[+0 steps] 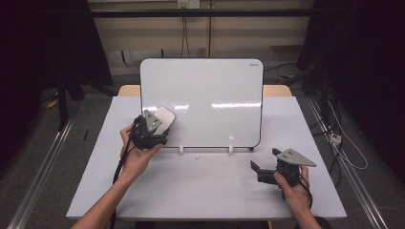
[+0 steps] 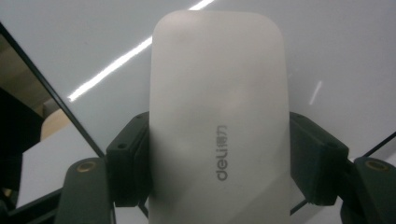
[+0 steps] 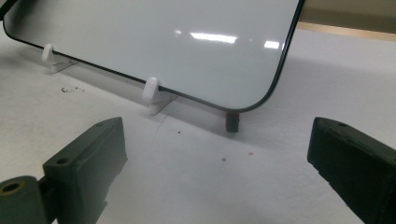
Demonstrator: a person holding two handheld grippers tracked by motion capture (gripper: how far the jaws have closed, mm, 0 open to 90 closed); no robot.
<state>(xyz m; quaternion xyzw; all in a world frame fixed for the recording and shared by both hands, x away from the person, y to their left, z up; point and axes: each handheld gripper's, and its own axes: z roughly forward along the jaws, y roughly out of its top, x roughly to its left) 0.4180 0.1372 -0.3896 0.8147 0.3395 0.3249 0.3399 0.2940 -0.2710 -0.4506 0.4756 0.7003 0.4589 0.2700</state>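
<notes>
A whiteboard (image 1: 210,95) leans upright on small white supports at the middle of the table. My left gripper (image 1: 154,129) is shut on a white eraser (image 1: 165,116) and holds it against the board's lower left part. In the left gripper view the eraser (image 2: 217,116), printed "deli", sits clamped between both black jaws, with the board (image 2: 336,51) right behind it. My right gripper (image 1: 263,168) rests low at the right front of the table, open, with nothing between its jaws. Its own view looks at the board's lower corner (image 3: 261,95) and a white support clip (image 3: 152,91).
The table top (image 1: 200,186) is white with a few small marks (image 3: 224,159). A small black foot (image 3: 232,121) stands under the board's corner. Cables (image 1: 344,143) trail on the floor at the right. A wooden edge (image 1: 277,89) lies behind the board.
</notes>
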